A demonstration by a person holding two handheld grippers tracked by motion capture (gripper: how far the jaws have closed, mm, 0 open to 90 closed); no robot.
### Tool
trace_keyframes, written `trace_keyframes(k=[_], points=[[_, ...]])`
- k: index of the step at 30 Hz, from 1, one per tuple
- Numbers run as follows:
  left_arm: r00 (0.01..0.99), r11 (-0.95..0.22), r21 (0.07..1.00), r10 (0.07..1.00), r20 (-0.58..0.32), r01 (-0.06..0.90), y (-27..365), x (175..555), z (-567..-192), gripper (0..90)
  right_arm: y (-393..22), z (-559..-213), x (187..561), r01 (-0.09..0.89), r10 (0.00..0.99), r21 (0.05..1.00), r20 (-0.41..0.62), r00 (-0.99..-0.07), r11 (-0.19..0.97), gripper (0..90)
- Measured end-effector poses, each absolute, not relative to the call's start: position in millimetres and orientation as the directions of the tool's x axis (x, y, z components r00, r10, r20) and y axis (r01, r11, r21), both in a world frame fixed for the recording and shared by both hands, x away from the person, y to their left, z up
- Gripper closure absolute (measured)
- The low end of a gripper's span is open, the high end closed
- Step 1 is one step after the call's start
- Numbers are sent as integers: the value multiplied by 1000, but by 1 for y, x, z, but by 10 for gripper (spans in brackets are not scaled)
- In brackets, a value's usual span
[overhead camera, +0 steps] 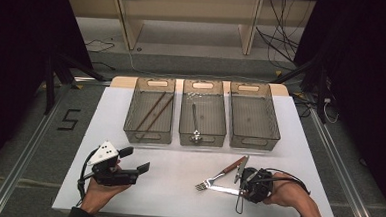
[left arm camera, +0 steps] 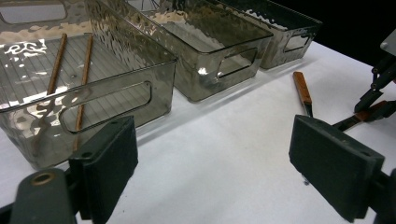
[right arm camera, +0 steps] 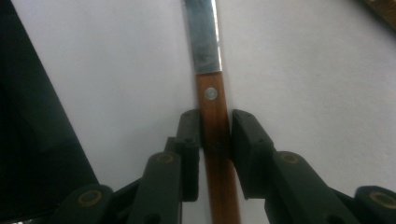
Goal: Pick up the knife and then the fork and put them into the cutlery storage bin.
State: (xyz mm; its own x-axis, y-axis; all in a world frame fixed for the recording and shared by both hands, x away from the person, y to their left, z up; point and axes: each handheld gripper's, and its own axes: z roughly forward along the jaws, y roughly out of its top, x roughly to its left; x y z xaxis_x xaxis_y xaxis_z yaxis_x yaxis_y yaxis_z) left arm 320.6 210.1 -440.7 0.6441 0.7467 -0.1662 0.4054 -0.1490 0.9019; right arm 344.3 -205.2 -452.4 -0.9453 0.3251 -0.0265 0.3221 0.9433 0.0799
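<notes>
High view, left to right: the left gripper (overhead camera: 137,161) sits in the person's left hand (overhead camera: 99,188) over the near left part of the white counter (overhead camera: 177,188), its fingers spread wide with nothing between them. The left gripper view confirms this, the two pads (left arm camera: 110,163) well apart above bare counter. Along the far edge stand three smoked plastic bins side by side: the left bin (overhead camera: 148,134) holds two brown chopsticks (overhead camera: 153,111), the middle bin (overhead camera: 202,137) holds a metal spoon (overhead camera: 195,123), the right bin (overhead camera: 254,140) has a bare floor. Near right, a fork (overhead camera: 212,180) with a wooden handle lies beside a wooden-handled knife (right arm camera: 208,51). The right gripper (overhead camera: 243,187), in the right hand (overhead camera: 289,193), is low on the counter; its fingers (right arm camera: 189,135) pinch the knife's wooden handle from both sides, blade pointing away.
</notes>
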Motion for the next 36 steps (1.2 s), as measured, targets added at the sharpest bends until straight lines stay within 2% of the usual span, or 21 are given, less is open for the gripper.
trace_keyframes(k=[12, 28, 36], points=[[643, -148, 901, 747, -168, 407, 210, 320, -441, 149, -203, -452, 341, 286, 289, 67, -40, -956, 956, 772], [644, -150, 901, 746, -168, 408, 210, 321, -441, 149, -213, -444, 333, 300, 303, 83, -25, -953, 950, 774], [644, -151, 900, 746, -167, 409, 210, 321, -441, 149, -224, -436, 331, 316, 321, 133, -19, -947, 939, 775]])
